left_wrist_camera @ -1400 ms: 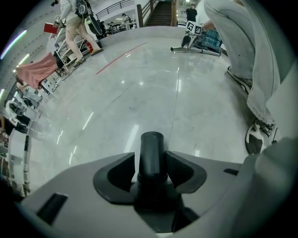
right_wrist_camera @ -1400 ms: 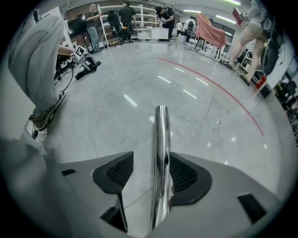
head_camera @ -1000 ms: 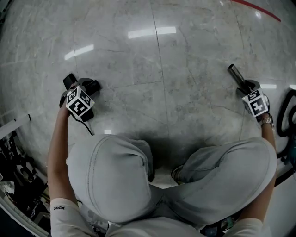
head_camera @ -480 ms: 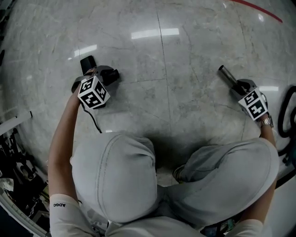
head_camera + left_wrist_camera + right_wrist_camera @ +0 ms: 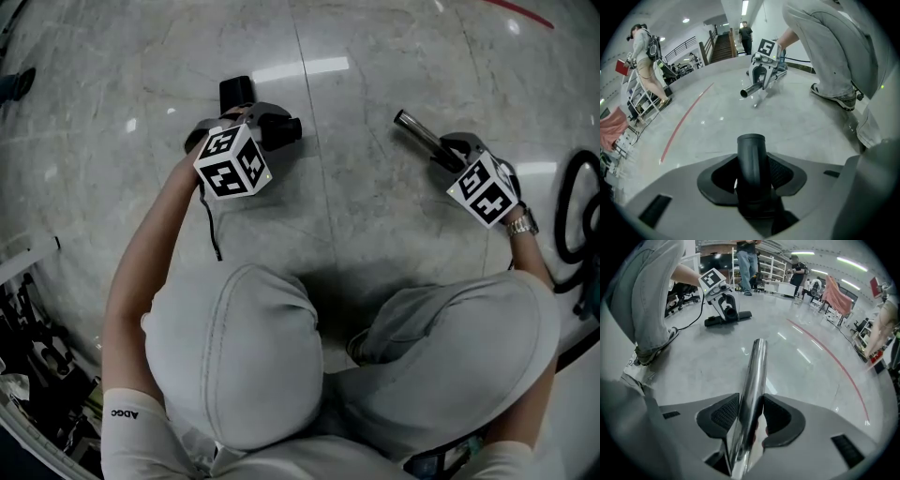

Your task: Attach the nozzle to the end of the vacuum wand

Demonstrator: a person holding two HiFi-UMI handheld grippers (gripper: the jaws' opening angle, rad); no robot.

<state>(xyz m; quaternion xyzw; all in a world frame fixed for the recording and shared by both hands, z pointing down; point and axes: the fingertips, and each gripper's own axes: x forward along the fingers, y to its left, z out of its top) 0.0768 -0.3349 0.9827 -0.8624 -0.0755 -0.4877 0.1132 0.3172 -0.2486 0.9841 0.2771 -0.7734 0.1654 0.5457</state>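
Note:
The black nozzle (image 5: 238, 92) is gripped by its round neck (image 5: 751, 157) in my left gripper (image 5: 247, 118), whose jaws have just been closing on it; its wide floor head (image 5: 727, 318) hangs below. My right gripper (image 5: 452, 150), also just closed, is shut on the chrome vacuum wand (image 5: 416, 135). The wand (image 5: 753, 380) runs out between the pads, and its open end points toward the nozzle. In the left gripper view the wand (image 5: 753, 87) and right gripper (image 5: 765, 60) face me across the floor. A gap of floor separates nozzle and wand.
I crouch on a polished marble floor (image 5: 356, 216), grey-trousered knees (image 5: 234, 356) below the grippers. A black hose (image 5: 568, 217) loops at the right edge. Clutter sits at the lower left (image 5: 33, 366). A red floor line (image 5: 834, 362) and standing people (image 5: 644, 61) lie beyond.
Both grippers have risen from the floor and moved up the picture and toward each other, the left carrying the nozzle farther. The wand's tip now points more to the left.

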